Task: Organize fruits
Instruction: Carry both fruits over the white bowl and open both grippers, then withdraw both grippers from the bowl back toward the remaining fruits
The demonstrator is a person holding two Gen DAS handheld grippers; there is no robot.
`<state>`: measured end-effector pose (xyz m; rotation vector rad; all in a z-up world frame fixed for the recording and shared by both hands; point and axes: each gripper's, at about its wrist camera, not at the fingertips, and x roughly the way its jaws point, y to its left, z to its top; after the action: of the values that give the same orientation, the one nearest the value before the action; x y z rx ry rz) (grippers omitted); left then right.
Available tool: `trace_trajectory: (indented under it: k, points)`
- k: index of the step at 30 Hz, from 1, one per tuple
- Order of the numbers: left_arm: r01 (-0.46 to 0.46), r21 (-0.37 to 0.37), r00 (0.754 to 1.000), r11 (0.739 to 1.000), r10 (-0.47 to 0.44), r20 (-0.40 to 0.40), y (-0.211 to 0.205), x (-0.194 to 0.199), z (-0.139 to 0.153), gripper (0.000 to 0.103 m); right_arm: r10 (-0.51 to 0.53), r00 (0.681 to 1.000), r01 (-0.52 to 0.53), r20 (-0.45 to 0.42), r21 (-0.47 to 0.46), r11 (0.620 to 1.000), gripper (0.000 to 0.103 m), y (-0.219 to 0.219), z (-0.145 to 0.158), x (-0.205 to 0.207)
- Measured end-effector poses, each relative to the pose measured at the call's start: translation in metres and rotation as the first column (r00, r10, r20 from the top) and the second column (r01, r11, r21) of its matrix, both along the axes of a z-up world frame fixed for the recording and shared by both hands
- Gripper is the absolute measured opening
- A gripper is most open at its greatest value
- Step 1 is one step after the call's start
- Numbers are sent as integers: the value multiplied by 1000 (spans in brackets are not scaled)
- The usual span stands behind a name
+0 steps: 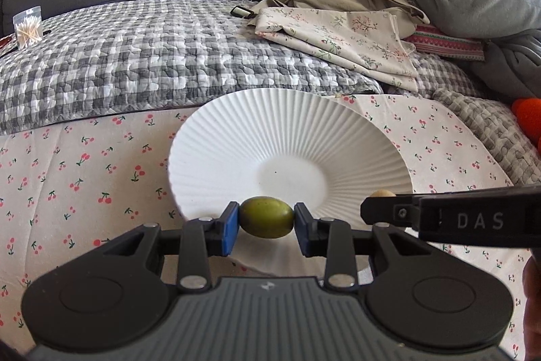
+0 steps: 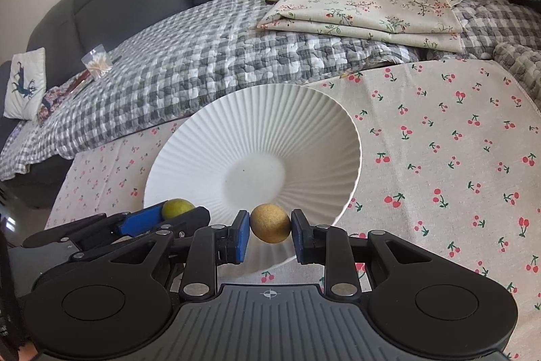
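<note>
fruits [image 1: 266,218] above plate [image 1: 236,124] on cherry-print cloth [image 1: 84,164]

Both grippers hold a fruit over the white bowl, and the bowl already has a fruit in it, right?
No, the bowl is empty, as the right wrist view shows. The left gripper does hold a green fruit, the right gripper a tan fruit.

The white plate [image 1: 236,131] looks like matt ceramic, finely ribbed with a smooth centre. The green fruit [image 1: 266,217] has a smooth, faintly glossy skin; the tan fruit [image 2: 270,223] looks rough and dull. The cherry-print cloth [image 2: 439,141] is matt woven fabric, and the checked quilt [image 1: 135,56] is puckered, stitched cotton.
</note>
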<state>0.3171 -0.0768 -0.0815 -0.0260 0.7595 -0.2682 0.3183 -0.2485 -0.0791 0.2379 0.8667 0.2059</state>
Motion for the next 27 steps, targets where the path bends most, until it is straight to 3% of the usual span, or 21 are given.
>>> trace_trajectory:
  k: [7,11,20,27]
  points:
    - [24,40,1000,999,-25,15,-5,-5,0,39,-11,1000,11,2,3,1000,29,-2,-1,-2]
    - [12,23,1000,1000,-13,16,4,-8,7,49,-29,1000,29,3,14,999,30,-7,4,-6]
    - [-56,-5,998,998,56,11,35,-21,25,56,-54,998,51,37,62,997,44,-16,24,-23]
    - [-132,-32,991,991,132,15,66,-45,52,73,-33,997,27,76,69,997,56,-17,51,-49]
